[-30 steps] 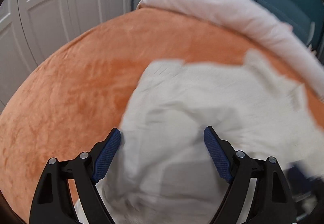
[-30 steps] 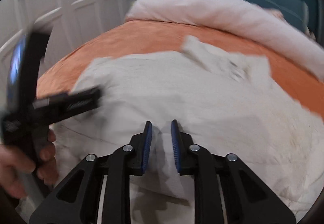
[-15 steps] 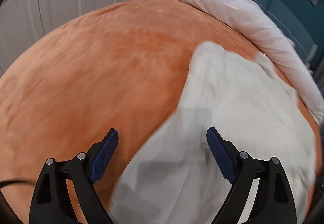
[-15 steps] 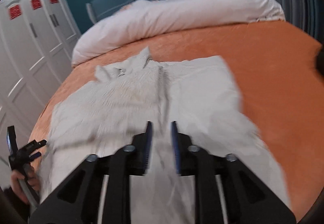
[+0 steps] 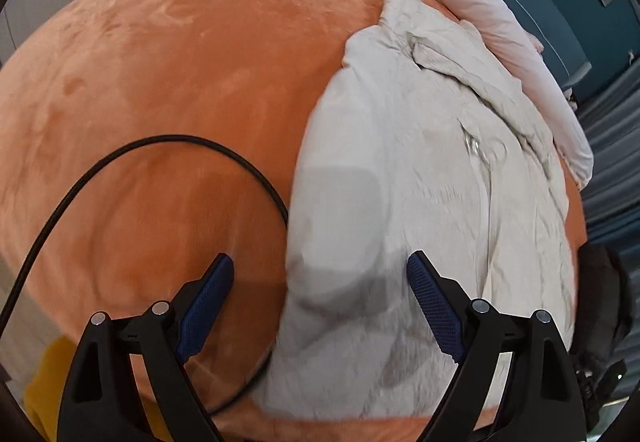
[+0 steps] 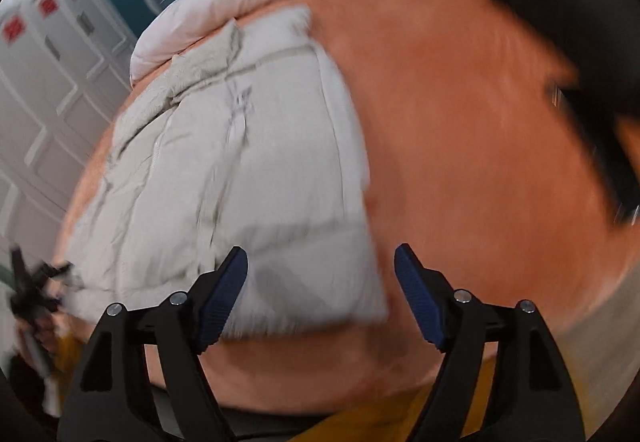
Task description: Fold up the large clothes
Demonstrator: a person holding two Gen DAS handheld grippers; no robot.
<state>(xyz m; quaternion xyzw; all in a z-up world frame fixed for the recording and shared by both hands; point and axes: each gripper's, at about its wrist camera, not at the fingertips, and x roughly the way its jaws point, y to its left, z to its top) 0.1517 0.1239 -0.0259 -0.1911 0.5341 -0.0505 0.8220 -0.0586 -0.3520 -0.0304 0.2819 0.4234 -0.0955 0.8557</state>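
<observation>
A large pale beige garment (image 5: 420, 202) lies spread on the orange bed cover (image 5: 160, 82), its collar end toward the pillows. My left gripper (image 5: 320, 306) is open and empty, hovering over the garment's near left edge. In the right wrist view the garment (image 6: 240, 170) lies left of centre, folded into a long rectangle. My right gripper (image 6: 320, 290) is open and empty above the garment's near right corner. The left gripper (image 6: 32, 290) shows blurred at the far left of the right wrist view.
A pale pink duvet (image 5: 460, 2) lies rolled along the head of the bed. A black cable (image 5: 120, 158) loops over the orange cover to my left. A dark blurred object (image 6: 580, 42) sits at the right. White wardrobe doors (image 6: 40, 102) stand left of the bed.
My right gripper has opened and let go of the garment, then swung to the right. My left gripper has drawn back toward the bed's near edge, staying open. The cable came into view.
</observation>
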